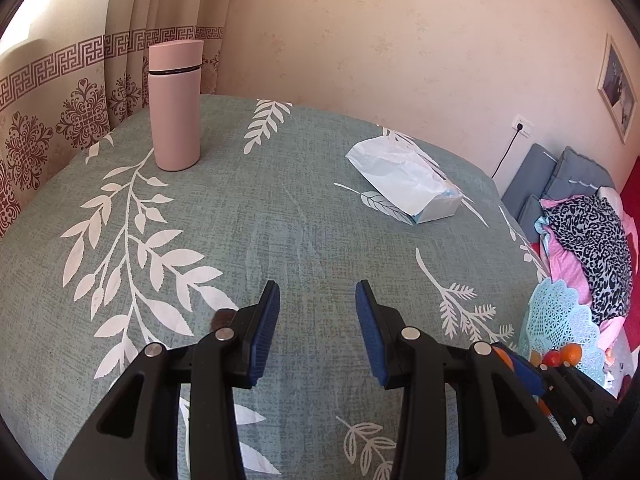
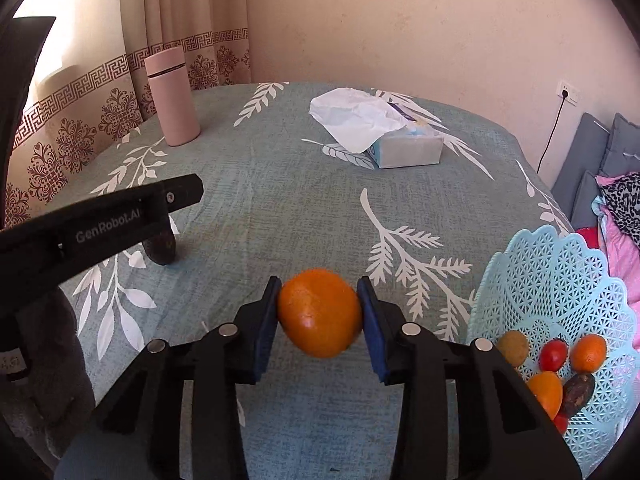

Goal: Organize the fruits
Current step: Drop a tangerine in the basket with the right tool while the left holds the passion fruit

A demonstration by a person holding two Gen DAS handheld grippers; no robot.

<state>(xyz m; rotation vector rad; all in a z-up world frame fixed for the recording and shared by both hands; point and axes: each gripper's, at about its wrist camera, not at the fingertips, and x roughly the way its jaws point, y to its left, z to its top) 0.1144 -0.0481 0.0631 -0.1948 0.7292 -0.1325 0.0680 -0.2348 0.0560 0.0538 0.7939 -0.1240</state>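
Orange (image 2: 320, 313) gripped between right tongs (image 2: 319, 312), above table (image 2: 280, 200), near blue basket (image 2: 560, 264) of fruit. Left tongs (image 1: 318, 312) wide, holding nothing.

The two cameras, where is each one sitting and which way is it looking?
Left wrist view: on the left gripper, looking forward over the table; its open blue-padded fingers show.
Right wrist view: on the right gripper, facing the same way; its fingers squeeze an orange, and the other gripper pokes in at the left.
Both see: the pink bottle, tissue pack and blue basket.
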